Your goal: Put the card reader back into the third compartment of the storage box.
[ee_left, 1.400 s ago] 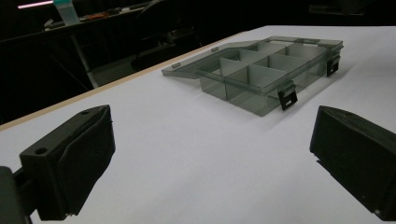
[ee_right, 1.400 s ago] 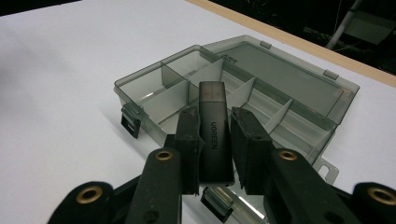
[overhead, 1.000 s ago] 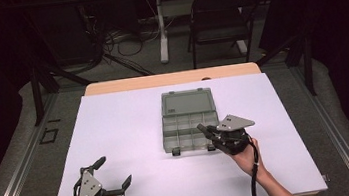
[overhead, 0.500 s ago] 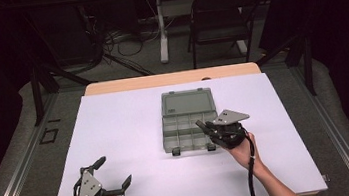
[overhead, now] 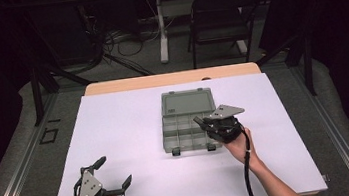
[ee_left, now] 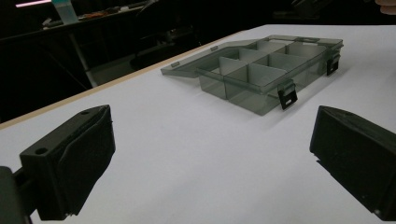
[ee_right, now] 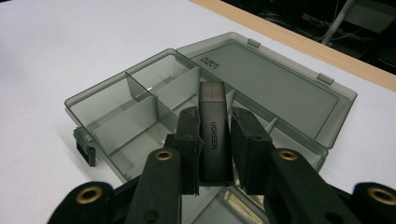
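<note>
You have a white-covered table (overhead: 131,133) filling the middle of the high view, its bare wooden edge (overhead: 170,79) showing along the far side. Lying directly on it, right of centre, is a smoky grey compartment box (overhead: 186,124), its lid (overhead: 186,101) folded flat open toward the top of the frame.

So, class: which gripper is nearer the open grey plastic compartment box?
The right gripper: it is over the grey plastic compartment box's right side, holding a dark UGREEN stick. The left gripper is apart, near the table's front-left.
</note>
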